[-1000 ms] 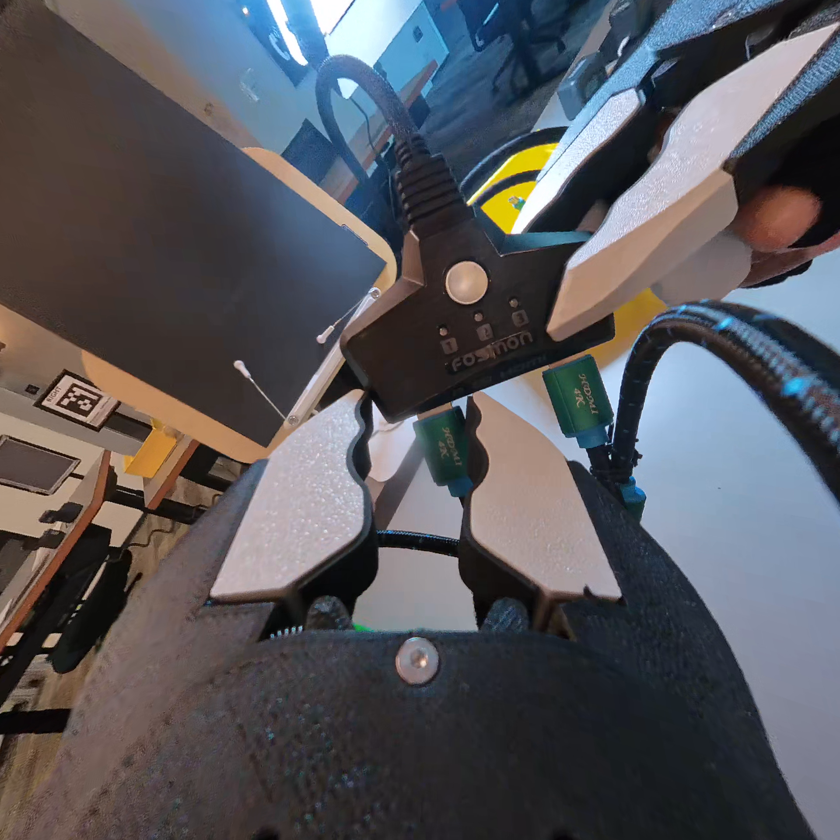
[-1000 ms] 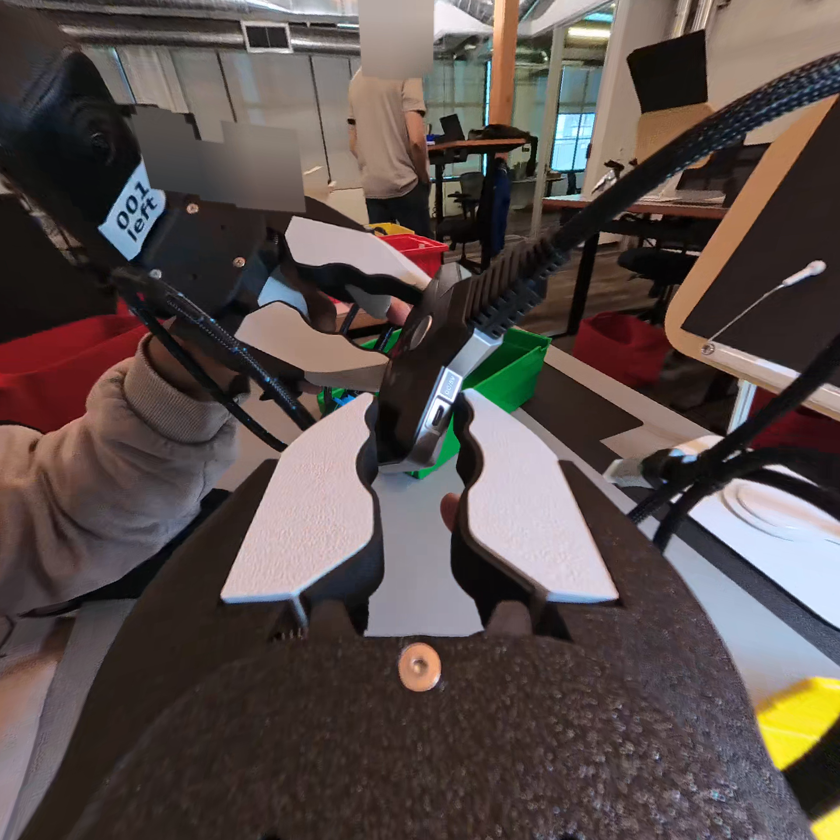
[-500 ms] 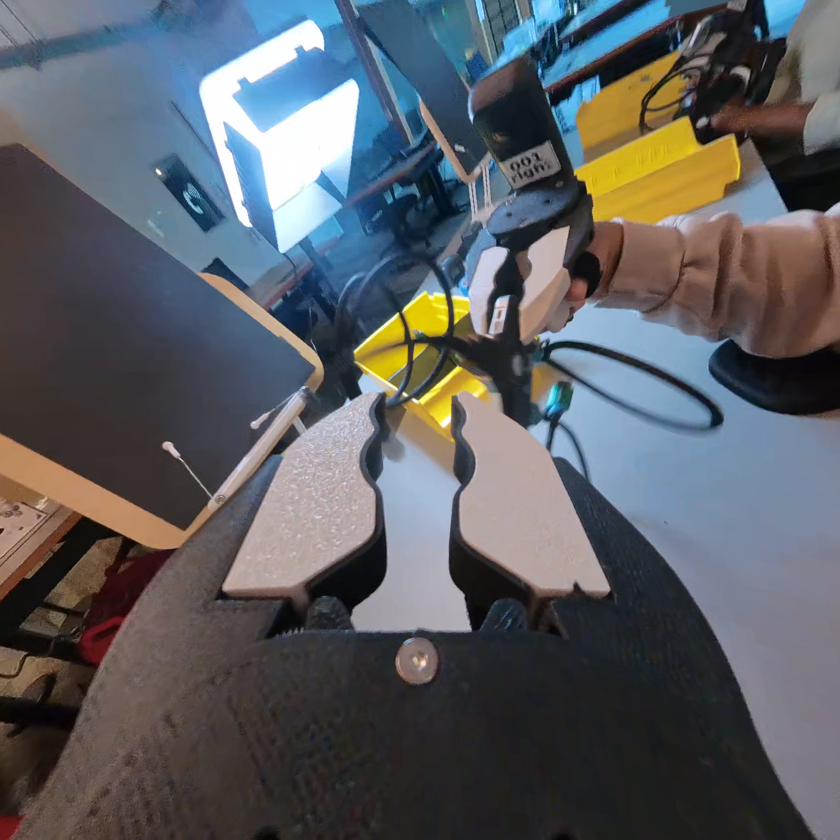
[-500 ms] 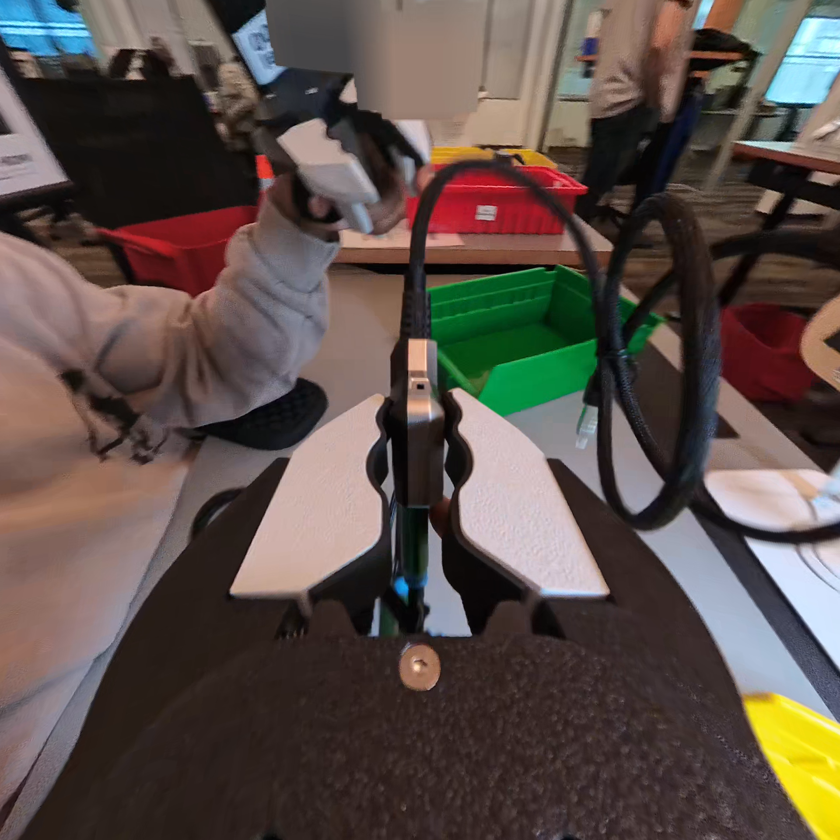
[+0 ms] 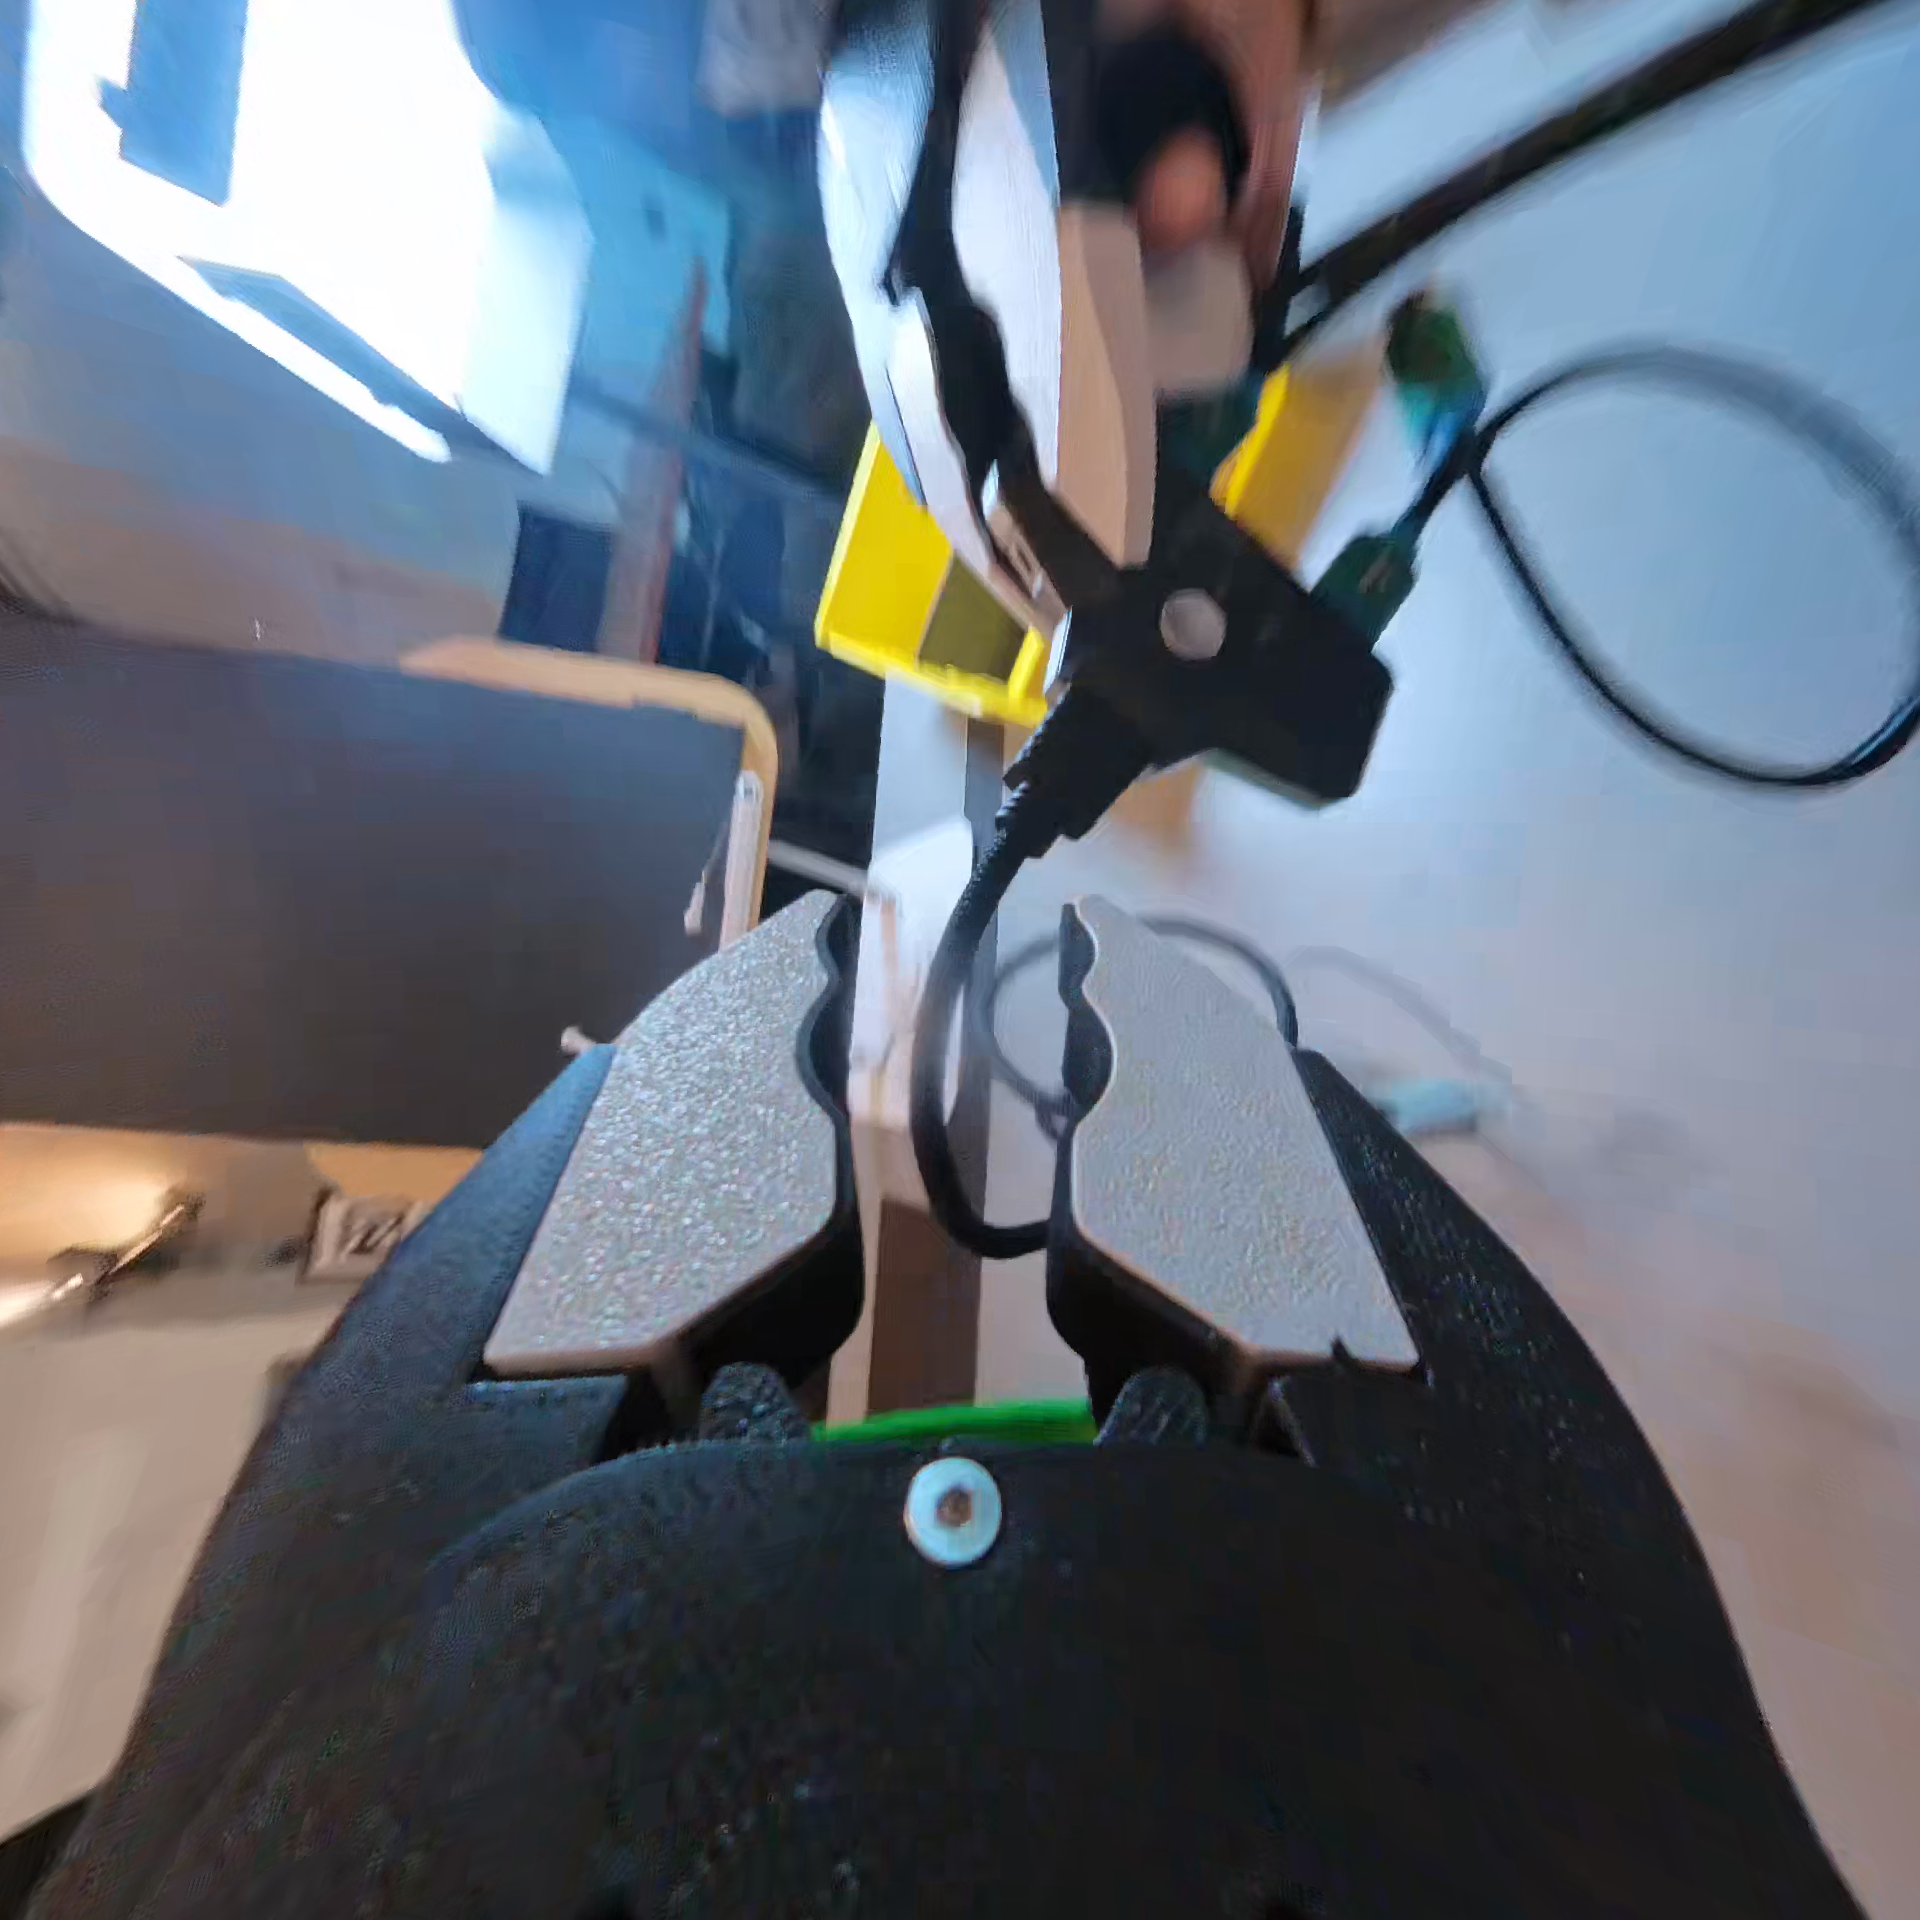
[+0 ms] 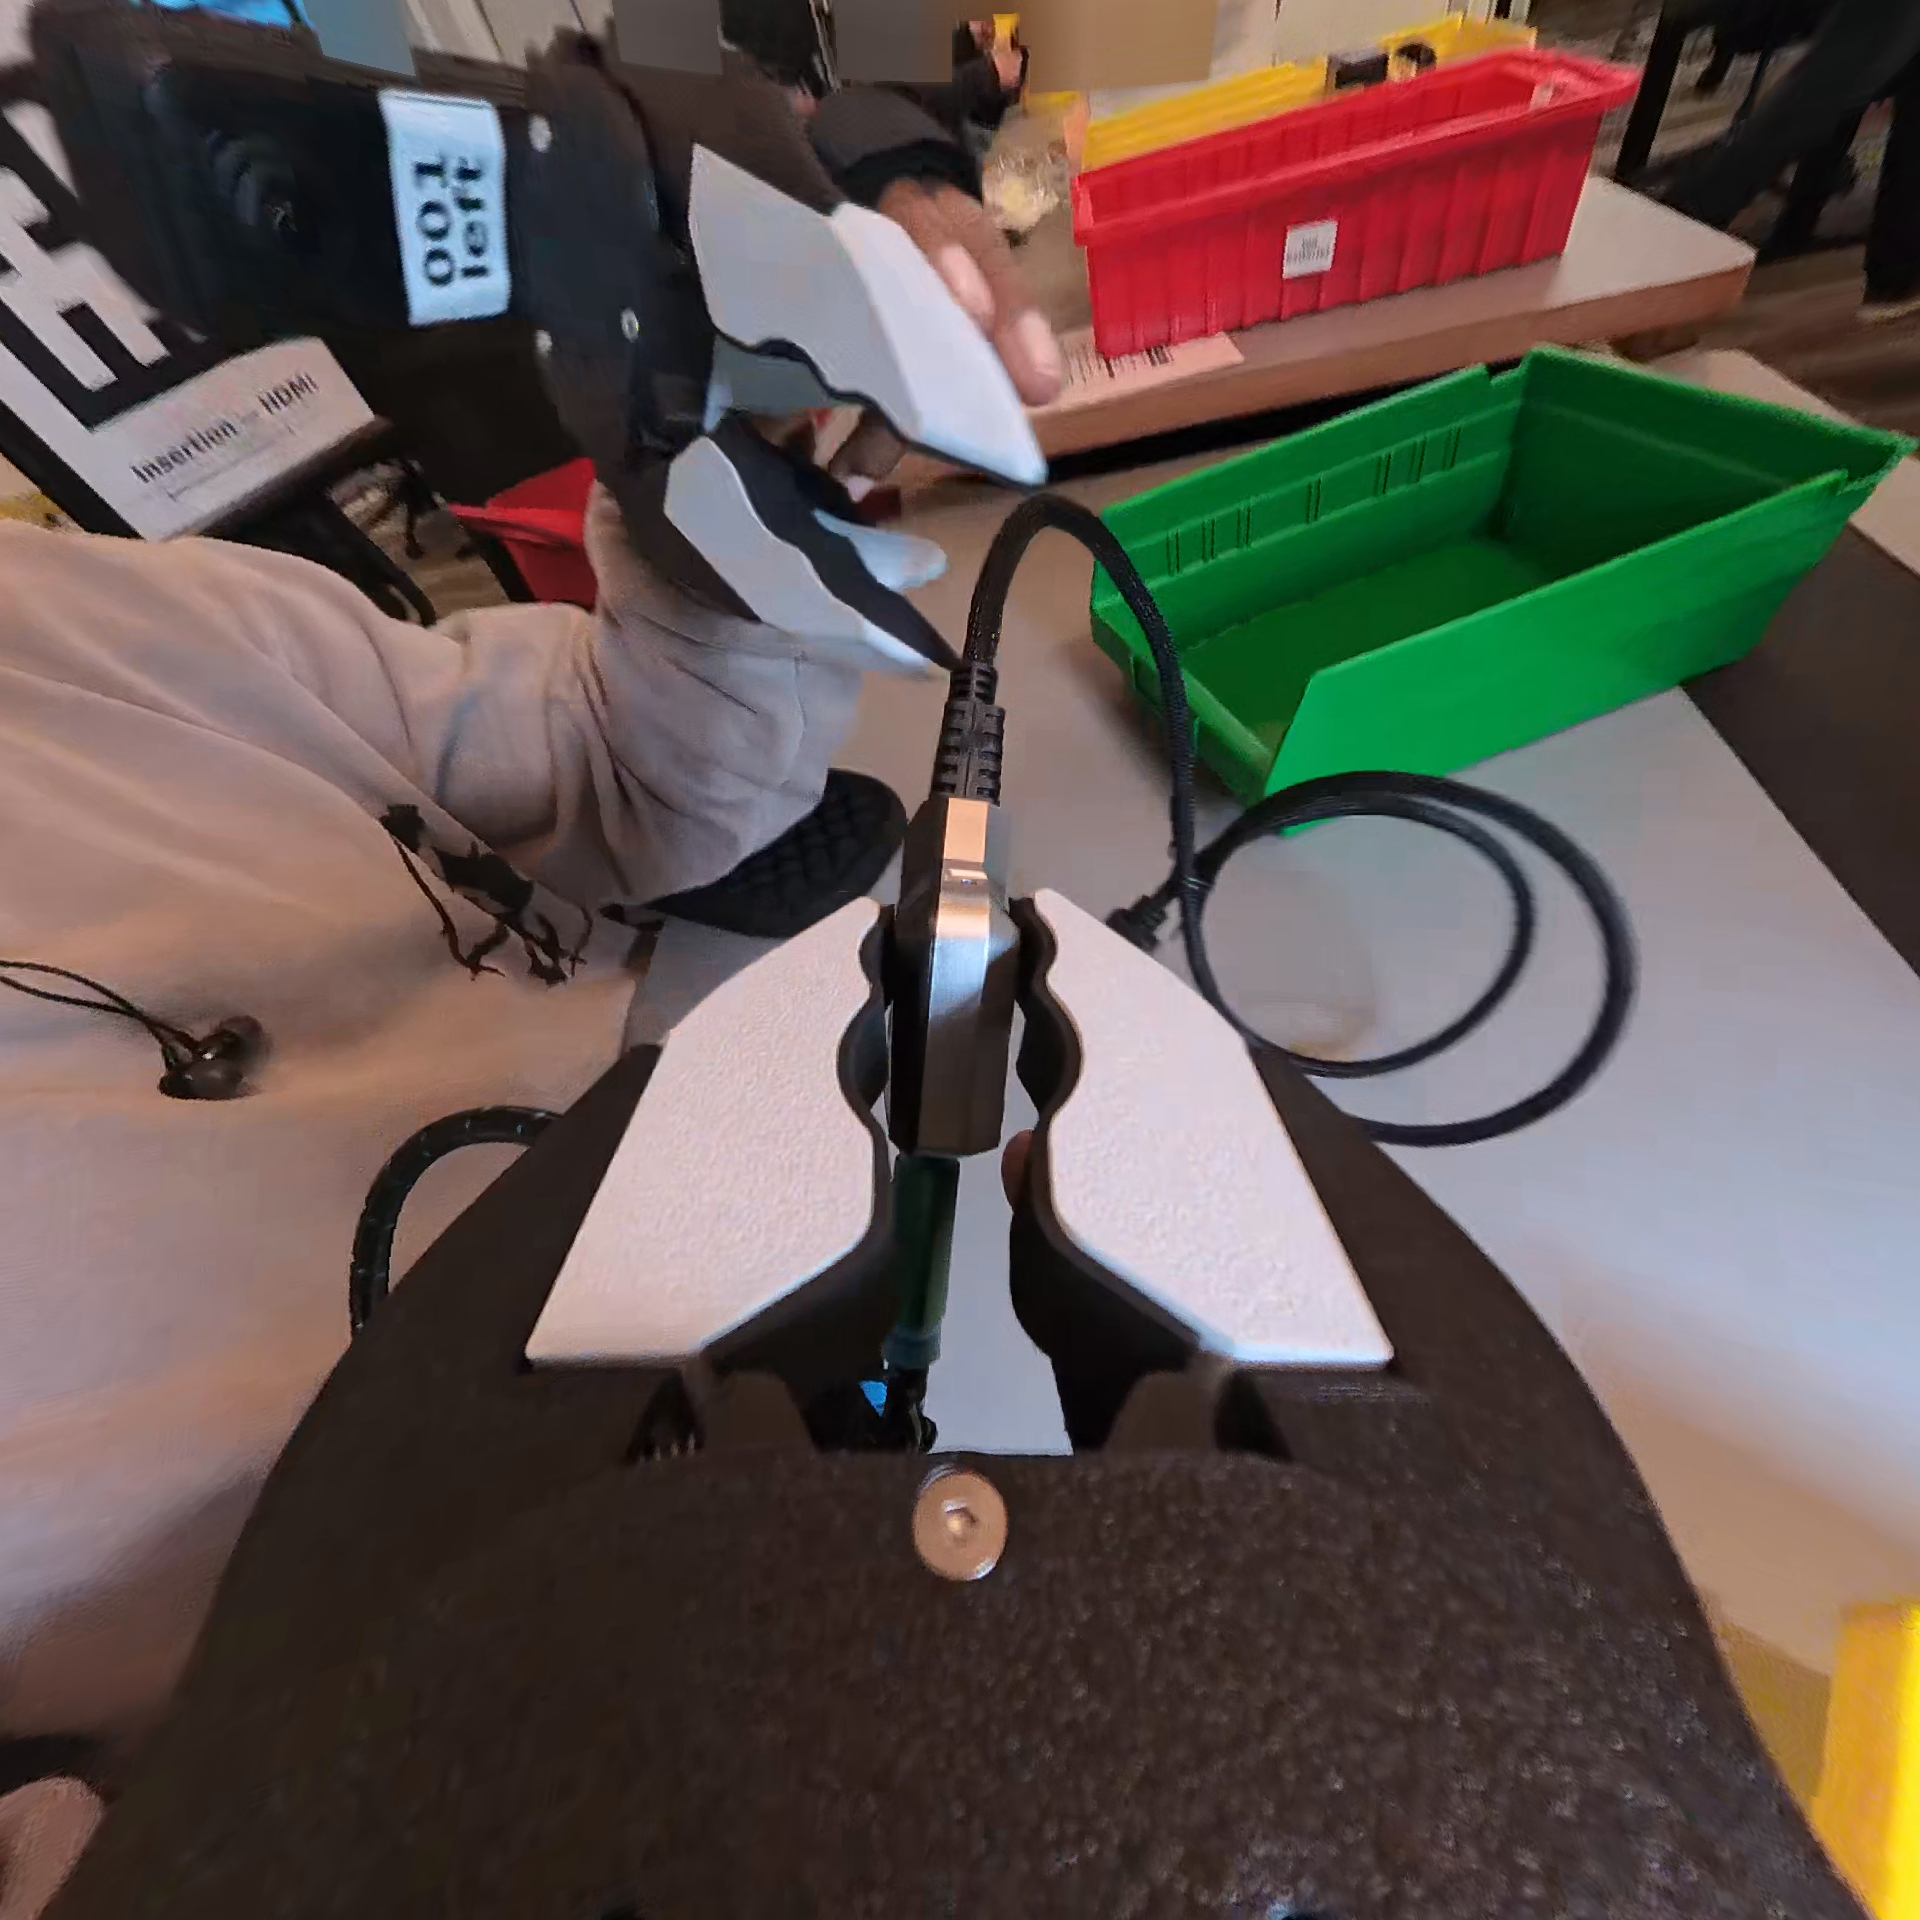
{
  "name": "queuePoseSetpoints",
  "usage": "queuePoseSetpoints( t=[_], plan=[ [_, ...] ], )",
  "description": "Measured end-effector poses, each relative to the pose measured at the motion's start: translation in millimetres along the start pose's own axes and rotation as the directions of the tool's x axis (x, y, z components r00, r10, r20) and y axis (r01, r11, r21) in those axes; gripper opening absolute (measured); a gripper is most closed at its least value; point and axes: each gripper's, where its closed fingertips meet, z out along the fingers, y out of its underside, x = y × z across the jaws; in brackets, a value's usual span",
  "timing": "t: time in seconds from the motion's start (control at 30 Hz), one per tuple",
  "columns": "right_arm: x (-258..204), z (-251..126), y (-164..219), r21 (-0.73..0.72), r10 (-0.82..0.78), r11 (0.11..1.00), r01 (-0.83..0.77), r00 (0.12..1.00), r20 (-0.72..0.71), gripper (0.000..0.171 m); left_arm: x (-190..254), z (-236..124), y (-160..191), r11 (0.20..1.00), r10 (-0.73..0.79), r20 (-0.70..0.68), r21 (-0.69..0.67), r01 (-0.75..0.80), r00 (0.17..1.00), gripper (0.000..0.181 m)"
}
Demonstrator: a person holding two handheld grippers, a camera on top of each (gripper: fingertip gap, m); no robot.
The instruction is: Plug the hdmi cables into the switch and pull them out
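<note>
My right gripper (image 6: 951, 935) is shut on the black HDMI switch (image 6: 951, 997), held edge-on between both pads. A green HDMI plug (image 6: 925, 1247) hangs from the switch's near end. The switch's own black braided cable (image 6: 1101, 551) arches out of its far end. My left gripper (image 5: 956, 925) is open, and that cable (image 5: 940, 1049) runs loose between its fingers without either pad pressing on it. In the left wrist view the switch (image 5: 1226, 665) sits in the right gripper (image 5: 1081, 571), with green plugs (image 5: 1371, 582) at its far side. The left gripper (image 6: 977, 566) also shows in the right wrist view, jaws apart beside the cable.
A green bin (image 6: 1455, 623) stands on the grey table (image 6: 1714, 1143), with a coil of black cable (image 6: 1558, 935) in front of it. A red bin (image 6: 1351, 208) is on a farther desk. A yellow bin (image 5: 904, 592) and a black board (image 5: 312, 883) are at the left. Spacing between my two grippers at the tips: around 8 cm.
My left gripper left the green plug under the switch, drew away empty, then came back with its jaws wider around the switch's cable. My right gripper has kept the switch throughout.
</note>
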Motion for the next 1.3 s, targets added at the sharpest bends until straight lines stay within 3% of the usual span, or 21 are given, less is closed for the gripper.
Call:
queuePoseSetpoints(
  t=[0.07,0.13,0.17,0.3,0.4,0.5,0.6,0.7,0.77,0.83,0.97,1.0,1.1,1.17,1.3],
  plan=[
    [1.9,7.1,7.1,-0.049,-0.004,0.999,0.003,1.000,-0.024,0.021,14.0,25.6,13.7,0.988,0.082,-0.029,-0.128,-0.085,0.996,0.039],
    [8.9,7.9,13.5,-0.093,-0.006,0.996,-0.001,0.997,-0.073,0.021,30.7,45.0,24.4,0.971,0.132,-0.101,-0.186,-0.149,0.986,0.019],
    [10.7,6.2,15.5,-0.101,-0.009,0.995,0.000,0.997,-0.081,0.021,31.5,49.2,25.5,0.971,0.140,-0.102,-0.183,-0.156,0.985,0.018],
    [23.4,-3.0,7.1,-0.120,-0.126,0.988,0.100,0.965,-0.231,0.036,33.7,48.9,20.4,0.997,0.004,-0.160,-0.074,-0.016,0.987,0.017],
    [30.4,-29.3,-23.1,-0.136,-0.285,0.958,0.251,0.831,-0.478,0.042,29.6,50.0,24.4,0.992,-0.128,-0.192,-0.022,0.127,0.973,0.017],
    [-3.4,-69.0,-71.1,-0.063,-0.344,0.916,0.396,0.695,-0.632,0.042,12.9,51.3,31.4,0.951,-0.303,-0.170,0.013,0.310,0.938,0.017],
    [-53.3,-91.5,-101.5,0.005,-0.384,0.851,0.526,0.627,-0.678,0.041,-9.6,55.5,42.2,0.849,-0.516,-0.121,0.059,0.525,0.848,0.017],
    [-76.0,-83.4,-106.9,-0.041,-0.456,0.804,0.593,0.571,-0.683,0.039,-21.3,55.9,46.9,0.666,-0.712,-0.191,0.120,0.736,0.676,0.013],
    [-66.6,-66.6,-99.1,-0.145,-0.515,0.791,0.594,0.519,-0.682,0.038,-26.2,55.9,53.2,0.576,-0.779,-0.216,0.126,0.808,0.589,0.011],
    [-42.8,-43.6,-81.8,-0.256,-0.564,0.792,0.555,0.503,-0.654,0.038,-26.4,57.9,66.8,0.537,-0.814,-0.204,0.095,0.838,0.544,0.011],
    [9.8,13.7,-38.9,-0.307,-0.534,0.843,0.442,0.616,-0.579,0.039,-31.4,56.7,76.6,0.391,-0.874,-0.270,0.106,0.914,0.405,0.010],
    [28.0,19.0,-32.5,-0.346,-0.549,0.833,0.432,0.568,-0.613,0.039,-33.4,56.2,78.3,0.370,-0.881,-0.273,0.115,0.922,0.387,0.010],
    [72.3,10.6,-24.3,-0.512,-0.661,0.735,0.445,0.301,-0.687,0.040,-40.8,50.8,79.5,0.297,-0.896,-0.300,0.143,0.944,0.327,0.010],
    [91.3,-3.8,-21.2,-0.584,-0.692,0.697,0.417,0.175,-0.700,0.041,-41.8,46.7,76.6,0.294,-0.890,-0.317,0.145,0.945,0.326,0.010],
    [116.9,-31.9,-9.7,-0.704,-0.752,0.633,0.323,0.037,-0.659,0.045,-40.1,43.5,65.3,0.309,-0.875,-0.345,0.143,0.940,0.340,0.011]
  ],
)
